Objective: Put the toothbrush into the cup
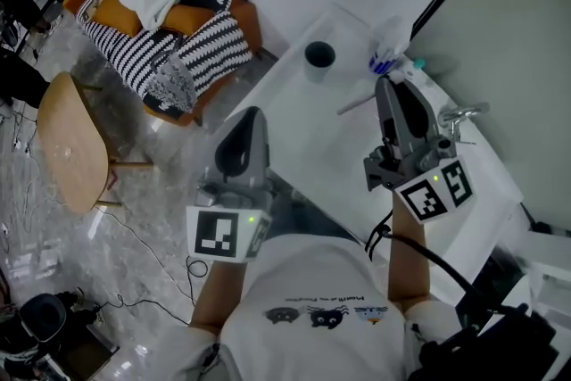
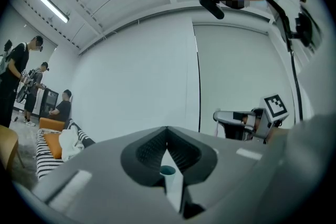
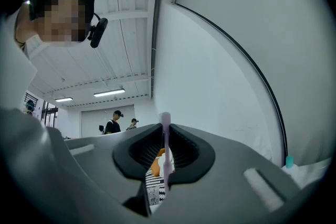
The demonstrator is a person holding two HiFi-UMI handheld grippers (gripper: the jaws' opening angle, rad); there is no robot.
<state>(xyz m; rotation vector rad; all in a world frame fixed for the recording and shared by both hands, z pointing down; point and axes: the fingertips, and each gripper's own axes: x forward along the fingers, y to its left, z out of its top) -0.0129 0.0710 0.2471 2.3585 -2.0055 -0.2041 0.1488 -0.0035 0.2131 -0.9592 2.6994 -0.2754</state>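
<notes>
Here, slim pale-pink toothbrush (image 3: 165,141), straight, upright.

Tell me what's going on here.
A person holds a gripper in each hand over a white counter. The right gripper is clamped on a toothbrush, whose free end sticks out sideways. The dark cup stands further back on the counter, apart from the brush, so the toothbrush is not in it yet. The left gripper is shut and holds nothing.
</notes>
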